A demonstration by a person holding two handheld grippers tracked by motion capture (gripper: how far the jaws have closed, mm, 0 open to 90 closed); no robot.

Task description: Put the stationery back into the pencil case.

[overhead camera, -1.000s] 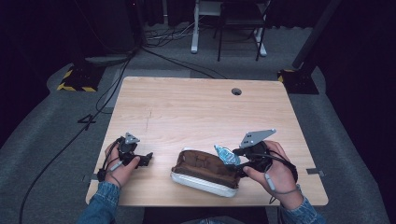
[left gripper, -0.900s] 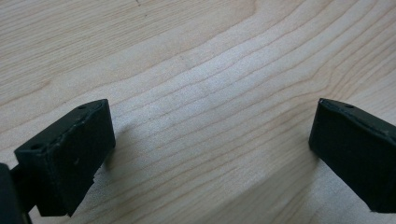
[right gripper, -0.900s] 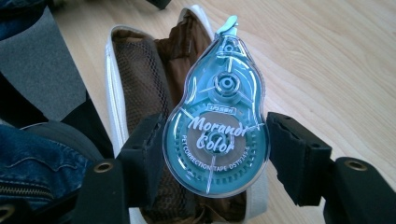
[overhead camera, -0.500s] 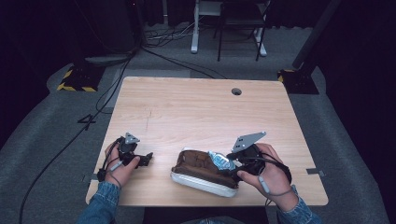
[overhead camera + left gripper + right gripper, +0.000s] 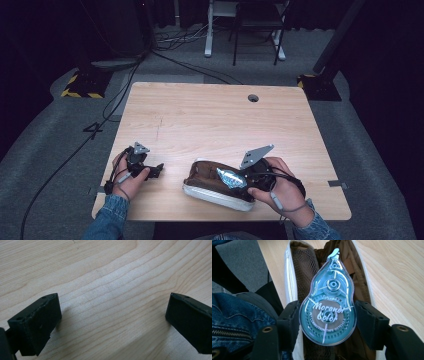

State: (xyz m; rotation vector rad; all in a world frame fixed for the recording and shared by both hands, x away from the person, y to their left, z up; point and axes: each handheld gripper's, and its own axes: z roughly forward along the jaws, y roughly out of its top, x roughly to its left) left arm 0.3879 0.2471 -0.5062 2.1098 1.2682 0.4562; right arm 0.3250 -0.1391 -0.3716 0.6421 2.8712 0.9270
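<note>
A: Right gripper [image 5: 327,322] clamps the correction tape [image 5: 328,303] across its wide round end, one pad on each flank. Tape hangs nose-first over the open case [image 5: 294,272], above the brown mesh lining.

B: Left gripper [image 5: 110,322]?

A: Jaws wide apart, nothing between them, low over bare table [image 5: 105,277]. In the high view the left gripper [image 5: 150,171] sits well apart from the case [image 5: 210,192].

B: Does the tape touch the lining yet?

A: Cannot tell; the high view is too coarse there, probably just above it.

B: Advice for the step?

A: Judgement: lower the nose into the long axis of the case, clear of the white zip edge, and release only once the body rests inside. The shell looks slick, so keep it level. The left gripper could steady the case rim if it slides
</note>
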